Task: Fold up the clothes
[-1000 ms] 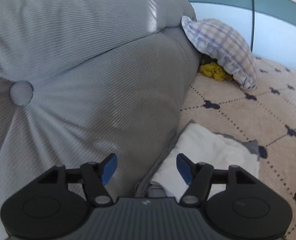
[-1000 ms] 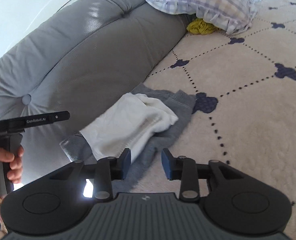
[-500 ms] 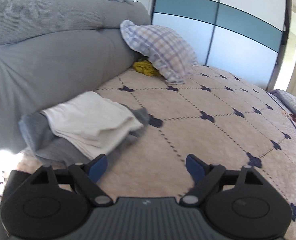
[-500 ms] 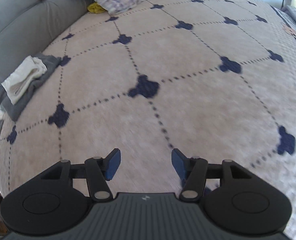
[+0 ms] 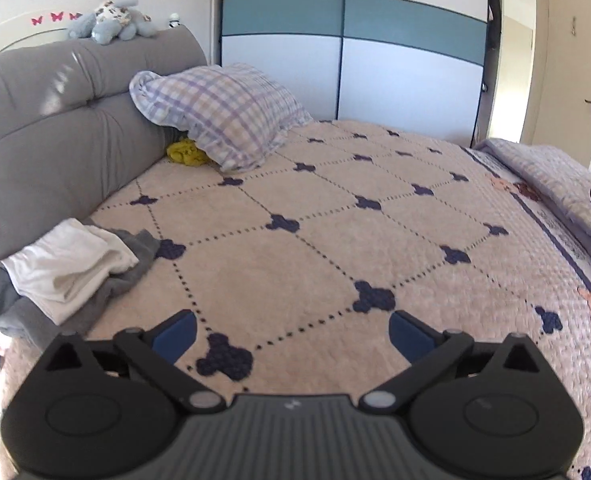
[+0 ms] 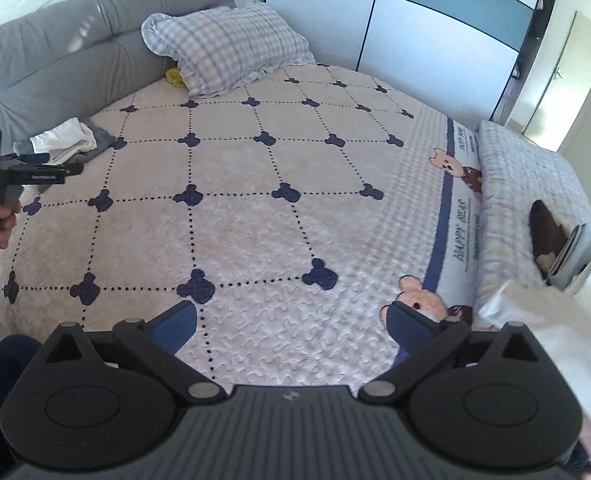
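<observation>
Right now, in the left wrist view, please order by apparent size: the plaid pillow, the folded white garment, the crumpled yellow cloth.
1. Plaid pillow
2. Folded white garment, though it lies nearer the camera
3. Crumpled yellow cloth, partly hidden by the pillow

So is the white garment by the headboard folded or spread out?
Folded: the white garment lies as a compact layered stack on a grey garment, with neither gripper touching it.

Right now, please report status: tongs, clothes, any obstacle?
Left tongs and right tongs opening, nothing between them. White garment folded on grey garment by headboard. White cloth at right edge, unclear. Bedspread middle bare.
</observation>
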The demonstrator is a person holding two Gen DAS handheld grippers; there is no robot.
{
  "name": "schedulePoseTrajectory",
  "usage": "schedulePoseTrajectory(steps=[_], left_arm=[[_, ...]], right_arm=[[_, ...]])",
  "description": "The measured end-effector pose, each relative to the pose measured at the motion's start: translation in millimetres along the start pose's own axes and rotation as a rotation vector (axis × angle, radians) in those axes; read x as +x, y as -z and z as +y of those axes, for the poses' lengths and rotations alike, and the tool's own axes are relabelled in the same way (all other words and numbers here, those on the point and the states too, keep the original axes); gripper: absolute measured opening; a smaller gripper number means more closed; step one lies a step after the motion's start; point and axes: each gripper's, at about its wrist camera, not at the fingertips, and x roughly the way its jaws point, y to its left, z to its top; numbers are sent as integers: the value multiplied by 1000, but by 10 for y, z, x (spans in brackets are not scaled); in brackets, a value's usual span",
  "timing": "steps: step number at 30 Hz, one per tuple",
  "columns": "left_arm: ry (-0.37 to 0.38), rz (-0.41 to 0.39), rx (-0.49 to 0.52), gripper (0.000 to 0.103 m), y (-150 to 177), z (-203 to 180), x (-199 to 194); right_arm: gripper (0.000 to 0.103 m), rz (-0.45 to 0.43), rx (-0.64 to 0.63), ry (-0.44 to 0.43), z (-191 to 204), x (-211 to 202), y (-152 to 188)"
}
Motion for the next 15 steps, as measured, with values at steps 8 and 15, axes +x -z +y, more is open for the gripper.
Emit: schedulePoseTrajectory(steps=[8, 15], left_arm=[[59, 151, 81, 103, 937, -441, 553], [34, 73, 61, 103, 742, -760, 953]], right_arm=[[97, -151, 162, 255, 437, 1866, 1090], [103, -145, 235, 297, 444, 2763, 756]])
